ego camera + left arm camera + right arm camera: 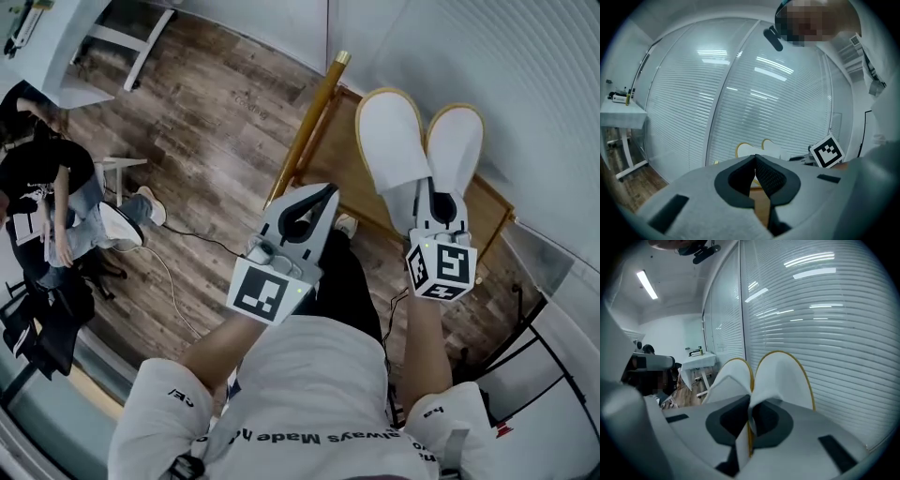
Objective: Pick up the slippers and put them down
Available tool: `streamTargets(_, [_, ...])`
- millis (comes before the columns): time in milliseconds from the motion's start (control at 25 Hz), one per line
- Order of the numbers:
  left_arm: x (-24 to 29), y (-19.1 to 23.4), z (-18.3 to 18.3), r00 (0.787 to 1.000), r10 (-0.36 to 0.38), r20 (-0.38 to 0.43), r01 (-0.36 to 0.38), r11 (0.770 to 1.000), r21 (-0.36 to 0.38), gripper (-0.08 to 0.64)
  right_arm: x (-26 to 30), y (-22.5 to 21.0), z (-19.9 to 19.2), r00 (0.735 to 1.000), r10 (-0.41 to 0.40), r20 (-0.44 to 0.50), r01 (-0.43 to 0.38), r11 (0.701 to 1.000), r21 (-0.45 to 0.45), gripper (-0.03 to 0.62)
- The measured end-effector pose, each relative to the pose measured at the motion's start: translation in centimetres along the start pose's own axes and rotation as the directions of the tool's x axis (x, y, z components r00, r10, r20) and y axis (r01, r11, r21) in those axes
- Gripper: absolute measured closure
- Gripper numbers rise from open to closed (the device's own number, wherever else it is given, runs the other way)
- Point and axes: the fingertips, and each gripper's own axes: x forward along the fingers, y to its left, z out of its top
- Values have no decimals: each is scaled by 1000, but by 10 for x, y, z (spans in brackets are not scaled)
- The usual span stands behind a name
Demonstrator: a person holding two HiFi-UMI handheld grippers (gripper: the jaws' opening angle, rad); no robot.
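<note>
Two white slippers with yellow edging are held up side by side, the left slipper [392, 139] and the right slipper [457, 141] both pointing away from me. My right gripper [439, 201] is shut on their heel ends, which are pinched together between its jaws. In the right gripper view the pair [780, 376] rises just past the right gripper [750, 403] in front of a blind-covered glass wall. My left gripper [329, 194] hangs to the left of them, shut, with nothing in it. In the left gripper view the left gripper [754, 159] has its tips touching, and the slippers [749, 150] show beyond.
A low wooden table [342, 164] with a brass-capped wooden post [323, 94] stands below the slippers, against the glass wall [525, 84]. A person [52, 192] sits at the left on the wood floor area. A white table [56, 56] stands at the top left. A black frame [539, 356] is at the lower right.
</note>
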Motion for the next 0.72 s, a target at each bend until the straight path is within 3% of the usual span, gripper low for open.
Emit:
streamTargets(560, [-49, -37, 77, 999, -17, 52, 13, 997, 72, 549, -89, 24, 102, 994, 62, 95, -60, 998, -28, 572])
streamTargets(720, [-68, -50, 102, 994, -30, 106, 20, 996, 88, 549, -112, 37, 123, 989, 92, 116, -88, 995, -40, 572])
